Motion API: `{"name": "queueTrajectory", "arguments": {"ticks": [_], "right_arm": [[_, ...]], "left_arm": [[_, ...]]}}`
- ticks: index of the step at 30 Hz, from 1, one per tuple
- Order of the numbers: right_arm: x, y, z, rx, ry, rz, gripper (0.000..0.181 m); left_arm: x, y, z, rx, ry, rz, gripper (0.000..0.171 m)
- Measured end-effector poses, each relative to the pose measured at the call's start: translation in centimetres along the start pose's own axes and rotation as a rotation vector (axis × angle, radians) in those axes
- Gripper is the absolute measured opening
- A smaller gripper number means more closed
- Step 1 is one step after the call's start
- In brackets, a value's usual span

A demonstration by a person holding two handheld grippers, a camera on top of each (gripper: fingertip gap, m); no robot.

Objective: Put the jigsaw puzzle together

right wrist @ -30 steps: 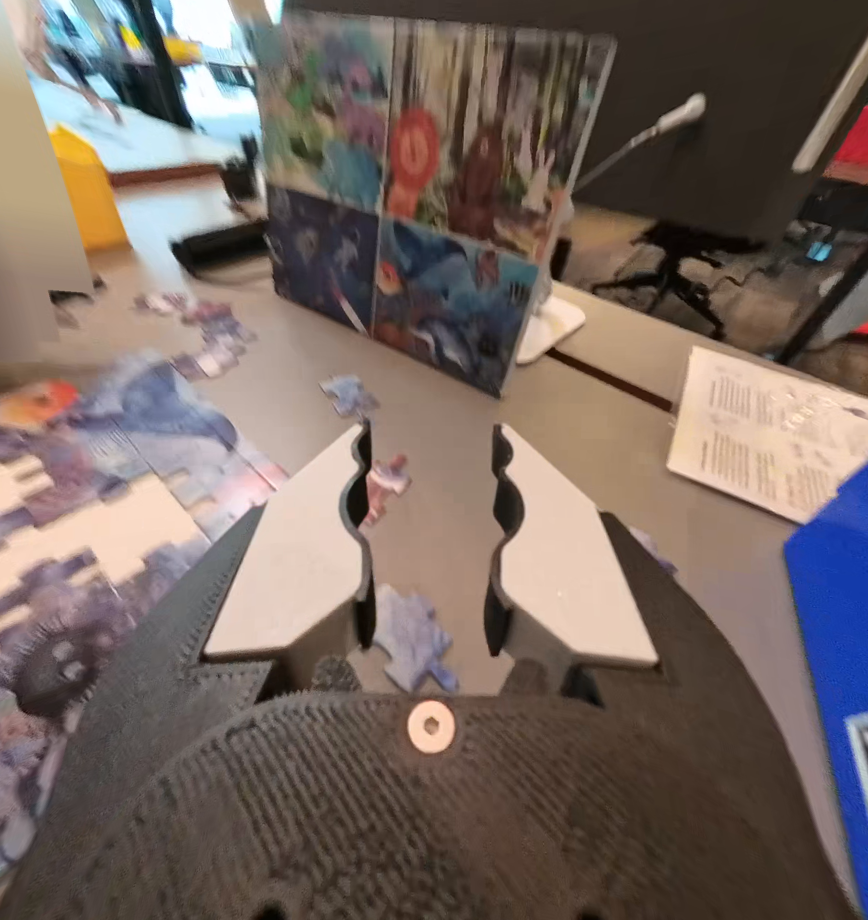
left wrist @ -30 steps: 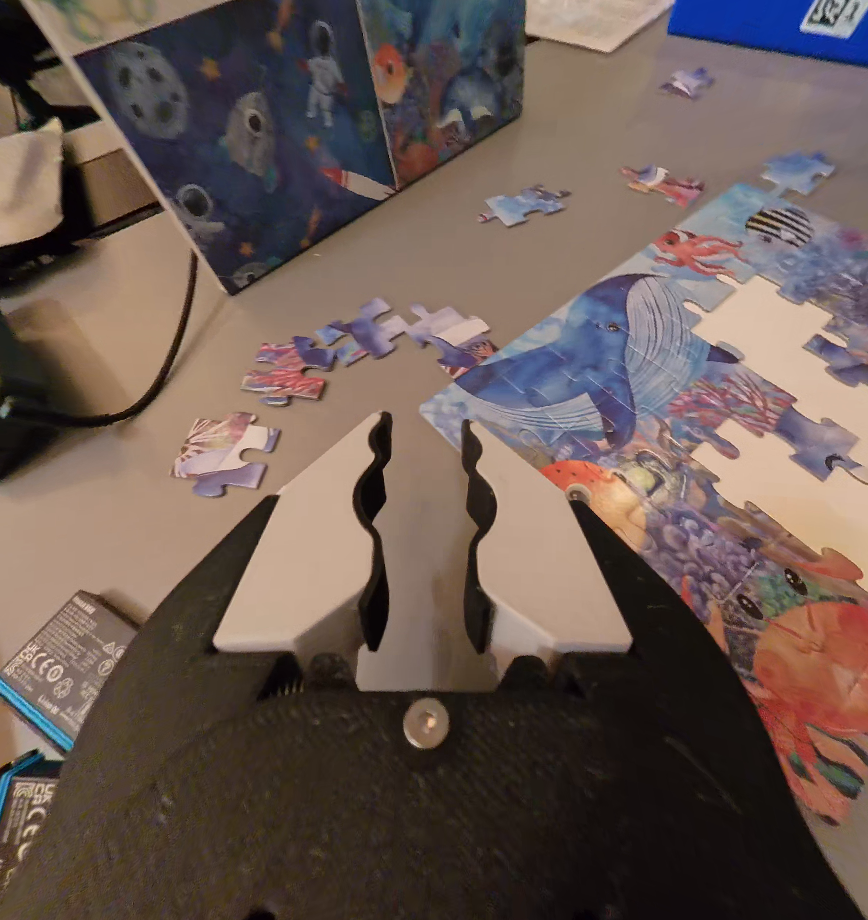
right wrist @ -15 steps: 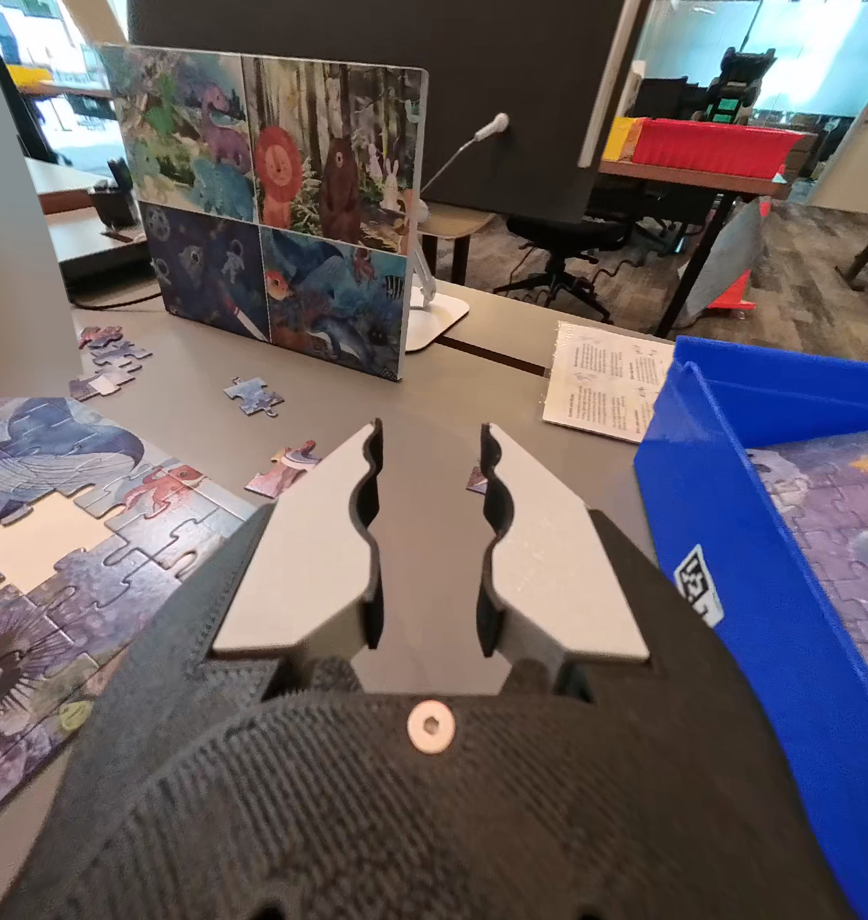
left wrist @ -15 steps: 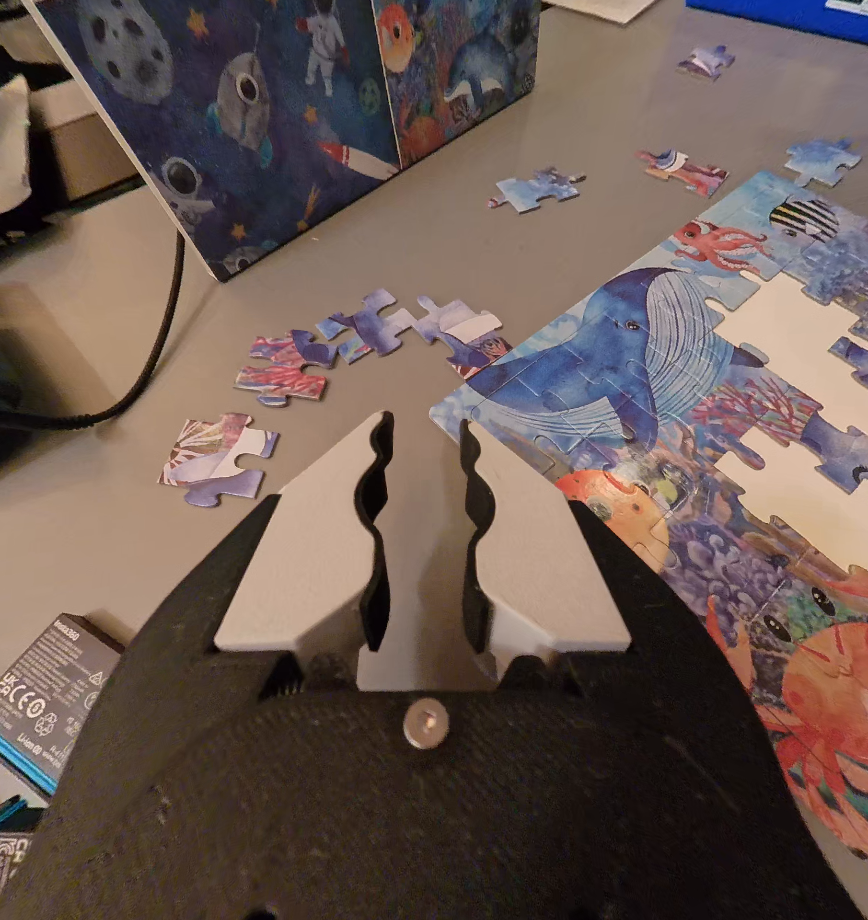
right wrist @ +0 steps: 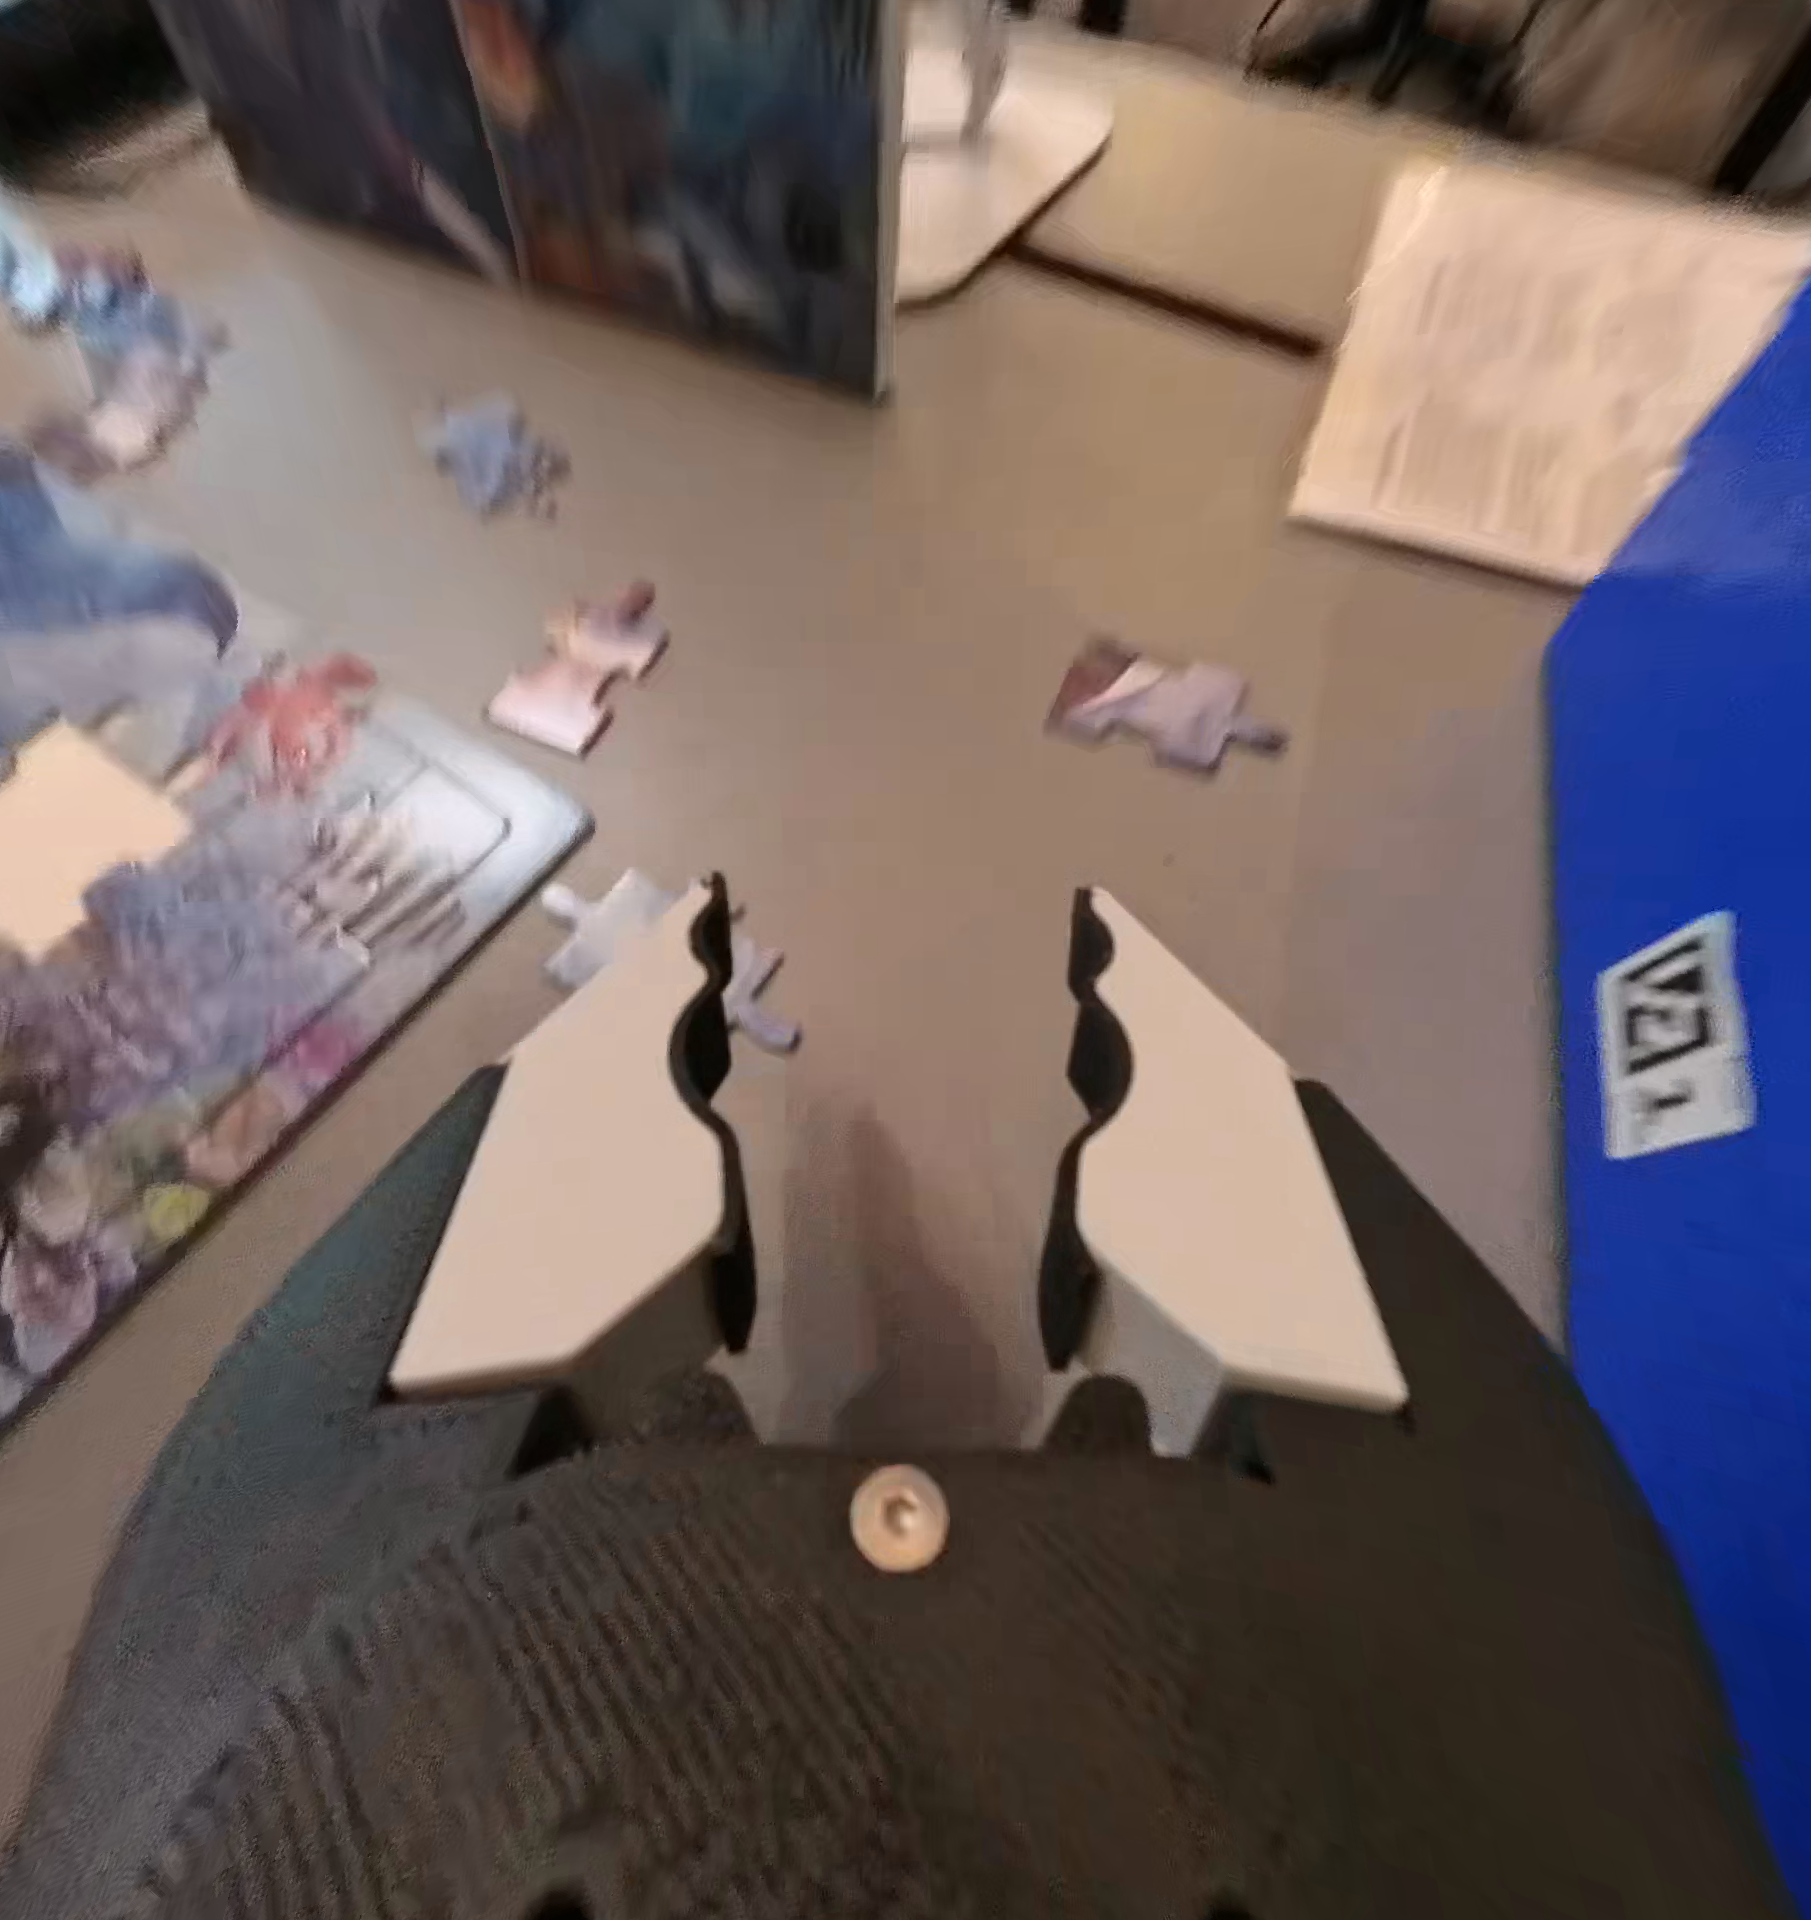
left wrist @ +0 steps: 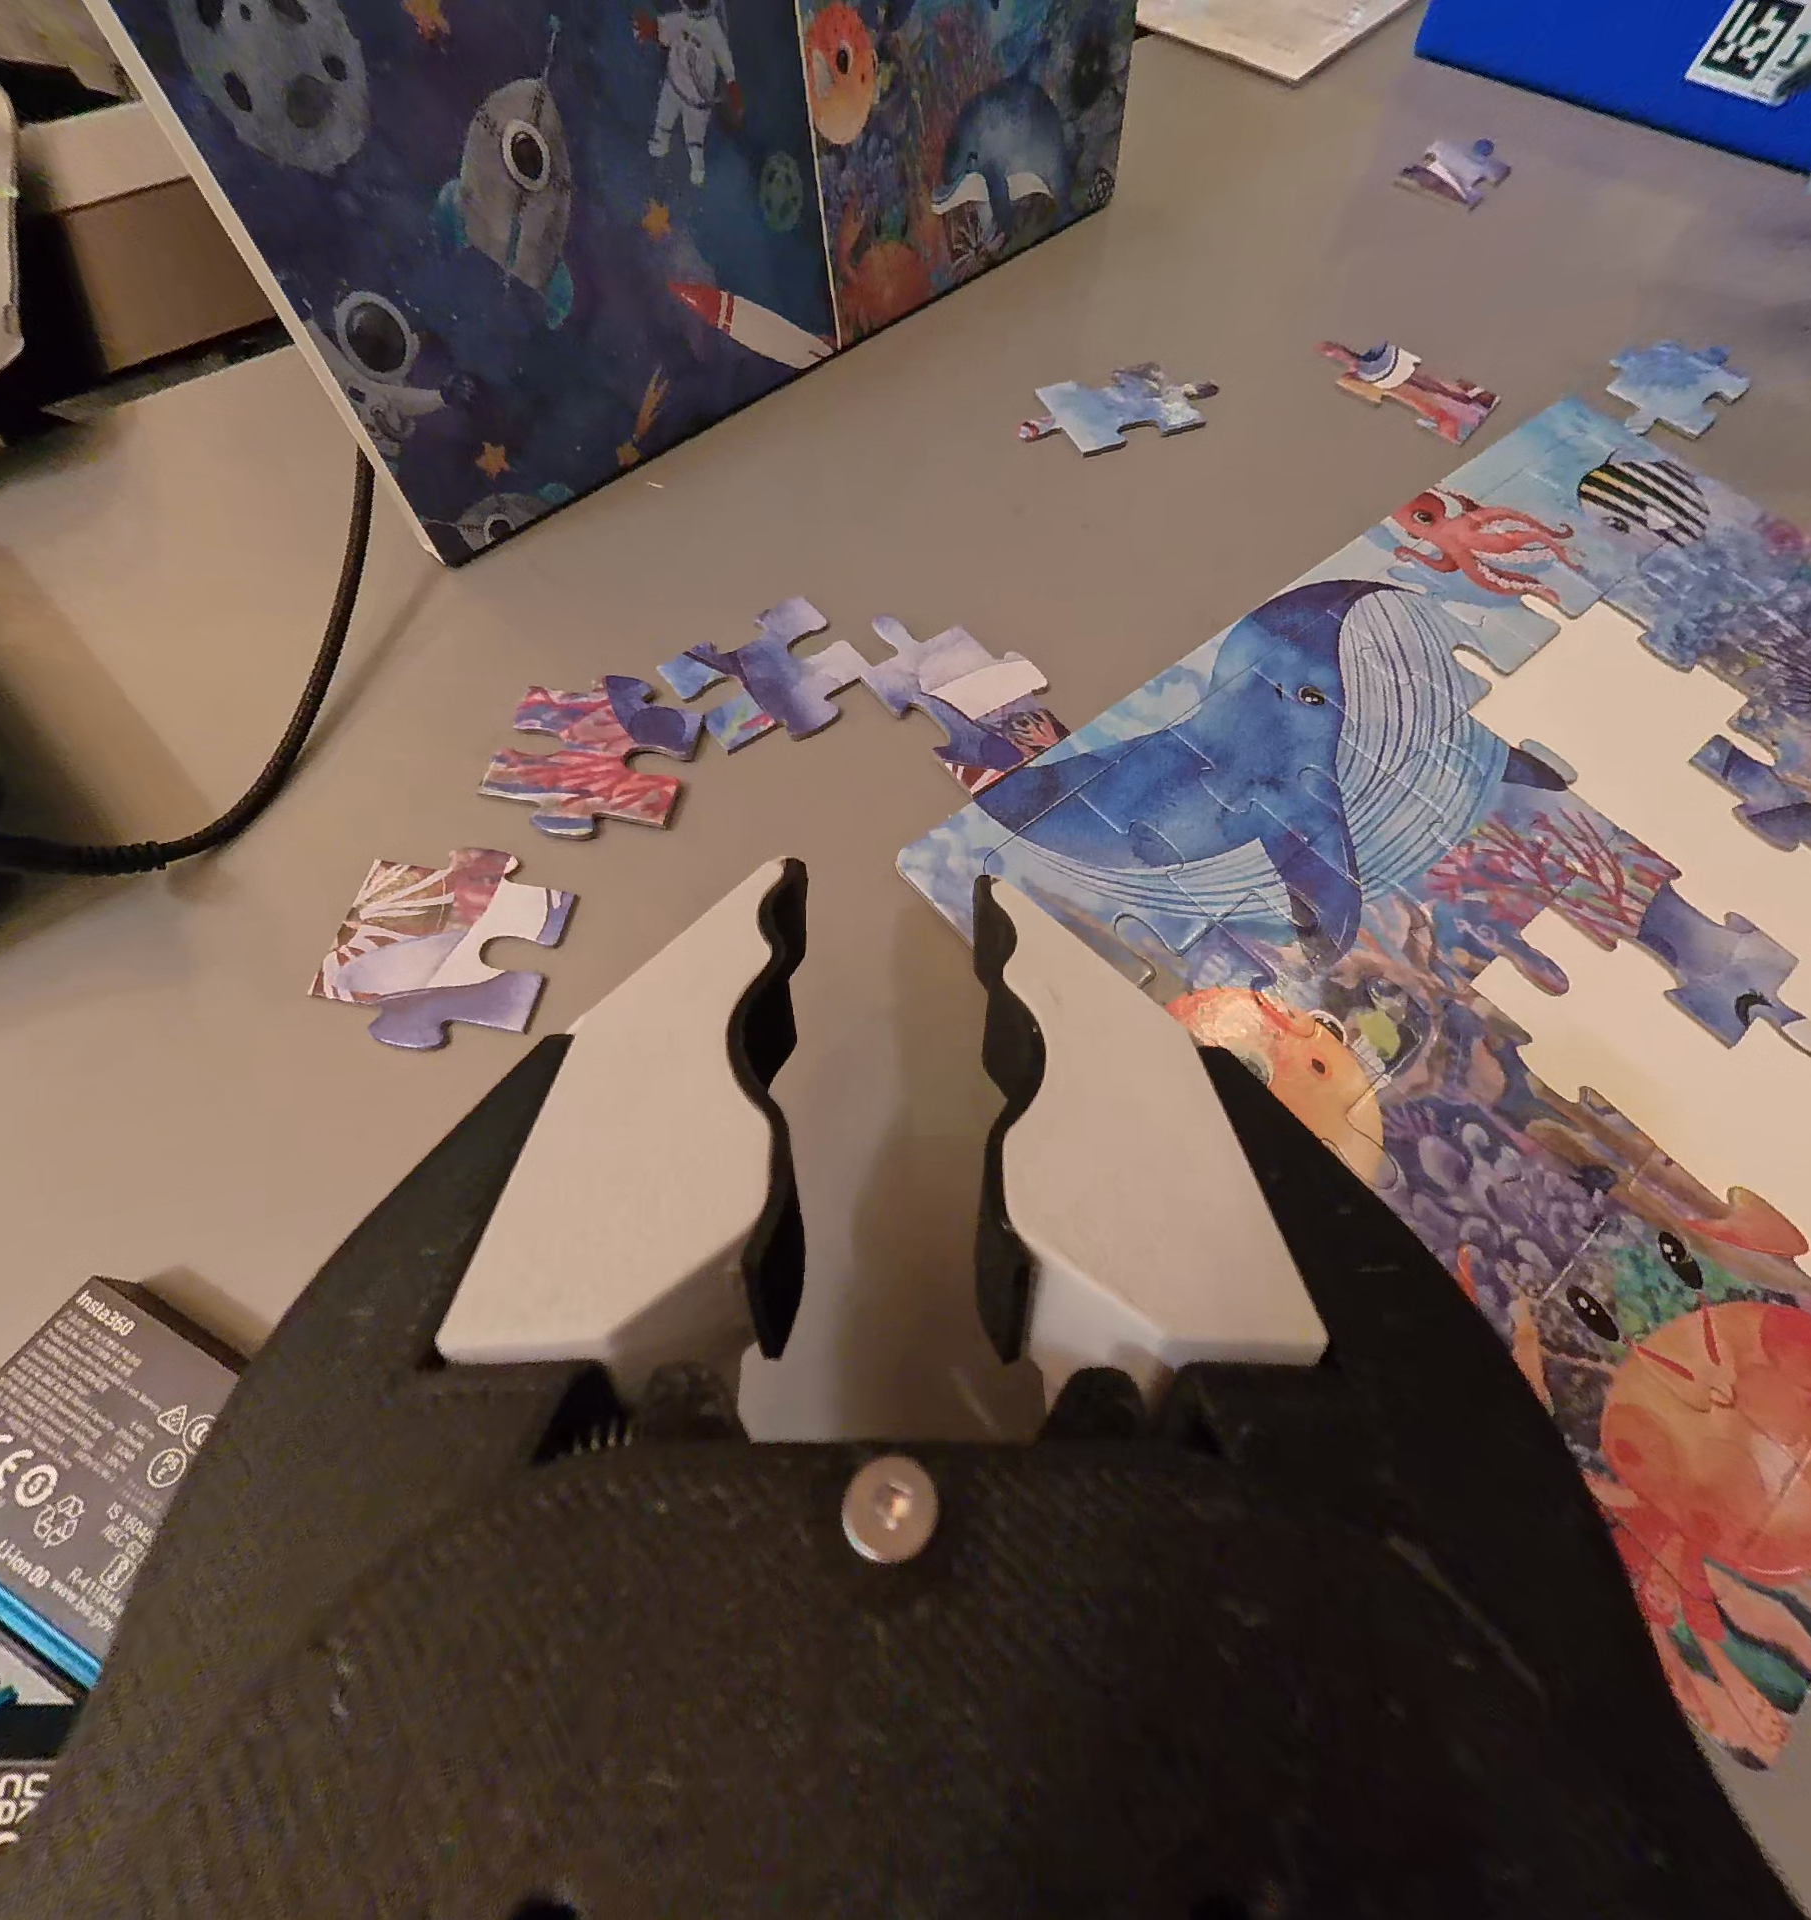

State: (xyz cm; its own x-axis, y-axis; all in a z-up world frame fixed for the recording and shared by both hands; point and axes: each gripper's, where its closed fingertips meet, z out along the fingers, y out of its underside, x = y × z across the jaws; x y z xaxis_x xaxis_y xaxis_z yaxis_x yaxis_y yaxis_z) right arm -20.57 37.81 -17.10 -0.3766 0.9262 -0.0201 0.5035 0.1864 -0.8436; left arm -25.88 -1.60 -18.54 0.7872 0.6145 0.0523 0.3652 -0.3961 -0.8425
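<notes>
Our flat cardboard sea-scene jigsaw puzzle (left wrist: 1327, 831) lies on the grey table (left wrist: 205, 1122) at three o'clock, whale and crab joined but pale gaps unfilled, so we judge it over half done. About nine loose pieces (left wrist: 766, 681) wait from ten to one o'clock. Our left gripper (left wrist: 885, 894) and right gripper (right wrist: 896, 904) gape, empty.

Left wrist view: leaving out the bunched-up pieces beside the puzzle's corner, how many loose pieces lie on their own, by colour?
Light blue pieces: 2
Pink-red piece: 1
Purple-and-white pieces: 2
Total: 5
</notes>
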Motion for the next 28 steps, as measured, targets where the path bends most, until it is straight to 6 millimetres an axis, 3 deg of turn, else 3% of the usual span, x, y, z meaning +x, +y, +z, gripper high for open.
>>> {"name": "queueTrajectory", "arguments": {"ticks": [2,5,8,16,28], "right_arm": [[-1.2,1.5,0.6,-0.067,-0.055,-0.029,0.064],[-3.3,1.8,1.5,-0.090,-0.142,-0.071,0.064],[-4.3,2.4,2.1,-0.132,-0.163,-0.105,0.064],[-4.3,3.4,2.6,-0.177,-0.163,-0.113,0.064],[-3.5,3.3,2.8,-0.162,-0.125,-0.094,0.061]], "left_arm": [[0.0,0.0,0.0,-0.001,-0.004,0.006,0.029],[0.1,0.1,0.1,-0.009,-0.009,0.018,0.029],[0.1,0.2,0.1,-0.016,-0.018,0.033,0.029],[0.2,0.3,0.2,-0.023,-0.025,0.042,0.030],[-0.1,-0.4,-0.4,0.032,-0.027,0.021,0.032]]}}
